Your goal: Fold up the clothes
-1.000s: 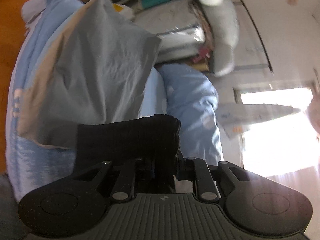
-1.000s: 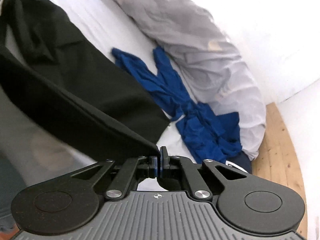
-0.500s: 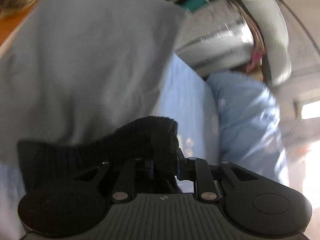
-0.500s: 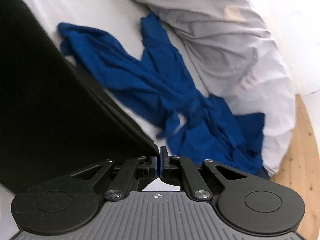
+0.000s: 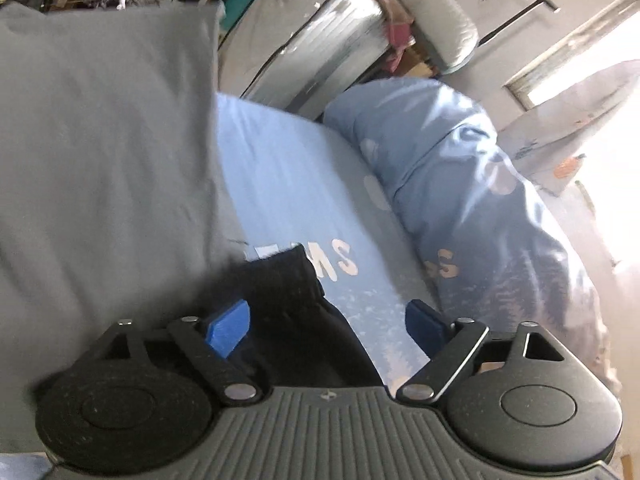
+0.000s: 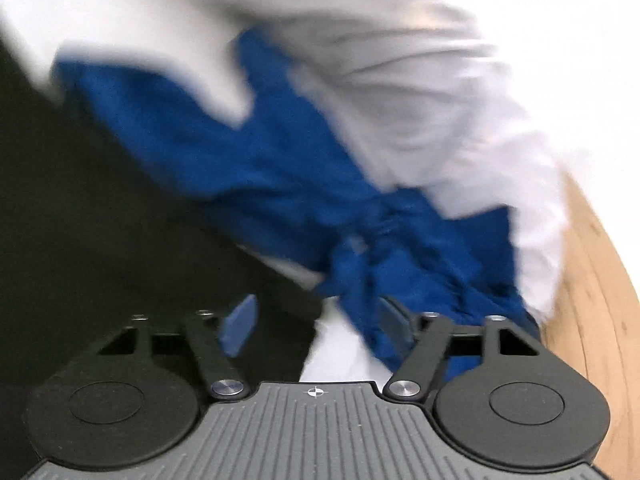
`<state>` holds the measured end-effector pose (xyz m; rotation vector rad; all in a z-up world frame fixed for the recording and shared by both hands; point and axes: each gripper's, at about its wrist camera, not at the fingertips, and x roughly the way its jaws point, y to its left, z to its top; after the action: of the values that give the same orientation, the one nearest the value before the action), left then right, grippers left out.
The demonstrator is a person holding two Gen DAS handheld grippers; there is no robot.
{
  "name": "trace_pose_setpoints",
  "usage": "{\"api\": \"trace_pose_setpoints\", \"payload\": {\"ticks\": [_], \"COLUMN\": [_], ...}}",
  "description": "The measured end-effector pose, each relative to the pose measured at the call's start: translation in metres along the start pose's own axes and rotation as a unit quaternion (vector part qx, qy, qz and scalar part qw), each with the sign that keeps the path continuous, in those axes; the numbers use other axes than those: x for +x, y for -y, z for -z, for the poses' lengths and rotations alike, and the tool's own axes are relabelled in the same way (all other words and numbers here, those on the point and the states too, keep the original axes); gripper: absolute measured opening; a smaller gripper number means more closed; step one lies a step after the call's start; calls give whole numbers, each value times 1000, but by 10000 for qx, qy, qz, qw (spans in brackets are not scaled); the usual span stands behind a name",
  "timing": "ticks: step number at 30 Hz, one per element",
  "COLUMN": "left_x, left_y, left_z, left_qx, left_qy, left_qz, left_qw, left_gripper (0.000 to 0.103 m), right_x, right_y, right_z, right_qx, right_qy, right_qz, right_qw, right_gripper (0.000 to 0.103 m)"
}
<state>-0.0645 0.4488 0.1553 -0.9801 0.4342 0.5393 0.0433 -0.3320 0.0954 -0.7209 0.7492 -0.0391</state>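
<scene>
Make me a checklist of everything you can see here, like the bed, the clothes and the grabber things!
Surface: bed with a light blue sheet; white sheet in the right view.
Job's things: black garment lying between the left gripper's parted jaws; its dark cloth also beside the right gripper. Blue garment crumpled on the bed. Grey cloth spread flat.
Clutter: blue duvet, pale duvet, silver bag.
Grippers: left gripper open, jaws just opened; right gripper open, jaws just opened, pressing nothing.
Cables: nothing seen.
Surroundings: wooden floor, bright window.
</scene>
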Motion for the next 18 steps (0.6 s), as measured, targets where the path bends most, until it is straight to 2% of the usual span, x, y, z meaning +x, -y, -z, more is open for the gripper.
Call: {"api": "trace_pose_setpoints", "payload": {"ticks": [3,5,8,10,13,18], "left_x": [-37,-57,-70,-64,-54,-21], "left_y": [-25,-38,-48,-41,-38,-36], "left_z": [-11,-17,-28,-34,-33,-34], "left_qx": [-28,33,558,1062,1639,2077], "left_qy": [51,5,-341,-593,-935,-1295], "left_qz": [209,455,834,942,844,776], "left_qw": [9998,9990,9944,9881,9784,9665], "left_gripper": [97,100,103,103,103,103], "right_x": [-58,-98,-156,-187,-221,-254], "right_y": [10,6,-13,-34,-78,-162], "right_z": [15,23,29,30,28,4], "right_qx": [760,1113,1678,2263,2835,2653], "right_qy": [533,870,1285,1462,1592,1450], "right_qz": [-52,-270,-694,-1242,-2179,-3018], "right_qw": [9957,9896,9749,9550,9202,9041], "right_gripper": [75,80,85,87,88,88]}}
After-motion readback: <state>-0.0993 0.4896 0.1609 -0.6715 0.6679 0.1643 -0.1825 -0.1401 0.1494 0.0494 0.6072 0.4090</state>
